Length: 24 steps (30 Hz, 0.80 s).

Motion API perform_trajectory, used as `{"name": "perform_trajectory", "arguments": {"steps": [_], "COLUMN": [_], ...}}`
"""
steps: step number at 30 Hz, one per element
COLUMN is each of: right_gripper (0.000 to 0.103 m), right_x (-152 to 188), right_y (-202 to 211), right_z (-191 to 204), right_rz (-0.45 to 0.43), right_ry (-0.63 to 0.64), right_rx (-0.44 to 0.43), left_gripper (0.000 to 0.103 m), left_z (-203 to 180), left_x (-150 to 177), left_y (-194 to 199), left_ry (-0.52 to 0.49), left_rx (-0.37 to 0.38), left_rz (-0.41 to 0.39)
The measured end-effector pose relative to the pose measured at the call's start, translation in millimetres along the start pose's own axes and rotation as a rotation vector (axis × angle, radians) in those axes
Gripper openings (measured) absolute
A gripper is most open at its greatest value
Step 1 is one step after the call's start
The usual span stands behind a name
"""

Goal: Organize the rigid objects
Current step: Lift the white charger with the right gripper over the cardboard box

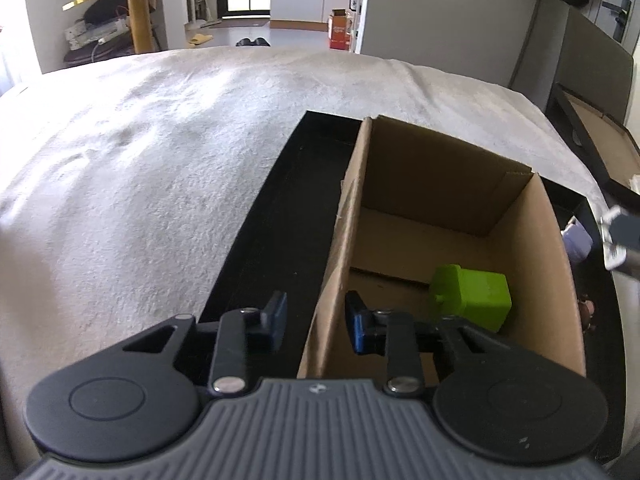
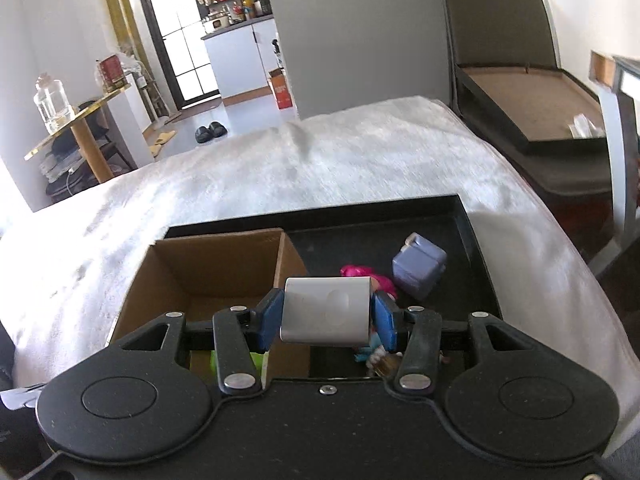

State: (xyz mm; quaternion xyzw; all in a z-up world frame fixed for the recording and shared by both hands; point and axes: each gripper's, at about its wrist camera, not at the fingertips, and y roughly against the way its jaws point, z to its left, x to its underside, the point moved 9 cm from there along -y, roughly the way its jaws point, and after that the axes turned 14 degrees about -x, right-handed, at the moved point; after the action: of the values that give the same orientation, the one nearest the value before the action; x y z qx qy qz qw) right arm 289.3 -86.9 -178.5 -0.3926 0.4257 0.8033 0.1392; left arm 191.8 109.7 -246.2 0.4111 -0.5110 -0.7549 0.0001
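Observation:
A cardboard box stands inside a black tray on a white blanket. A green block lies in the box. My left gripper is open, its fingers straddling the box's left wall without pinching it. My right gripper is shut on a silver-grey block, held above the tray beside the box. A purple block and a pink-haired doll lie in the tray. The green block shows partly behind the fingers.
The blanket covers a bed or table with room to the left and behind. A dark bench with a brown mat stands at the right. A gold shelf table with a glass jar stands at the far left.

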Motion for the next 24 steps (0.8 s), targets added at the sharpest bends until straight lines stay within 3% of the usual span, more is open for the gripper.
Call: {"name": "perform_trajectory", "arguments": {"steps": [2, 5, 17, 24], "right_gripper": [0.047, 0.047, 0.047, 0.047], "right_x": [-4, -8, -1, 3], "right_y": [-2, -6, -37, -54], "right_z": [9, 20, 63, 80], "right_rz": [-0.006, -0.010, 0.032, 0.063], "right_ry": [0.026, 0.059, 0.142, 0.160], "right_rx": [0.003, -0.002, -0.049, -0.074], "left_gripper": [0.030, 0.012, 0.012, 0.013], "left_z": [-3, -4, 18, 26], "left_x": [1, 2, -7, -11], "left_y": [-3, -7, -9, -12], "left_ry": [-0.015, 0.000, 0.104, 0.113], "left_rx": [0.009, 0.027, -0.024, -0.010], "left_rz": [-0.003, 0.011, -0.003, 0.000]}}
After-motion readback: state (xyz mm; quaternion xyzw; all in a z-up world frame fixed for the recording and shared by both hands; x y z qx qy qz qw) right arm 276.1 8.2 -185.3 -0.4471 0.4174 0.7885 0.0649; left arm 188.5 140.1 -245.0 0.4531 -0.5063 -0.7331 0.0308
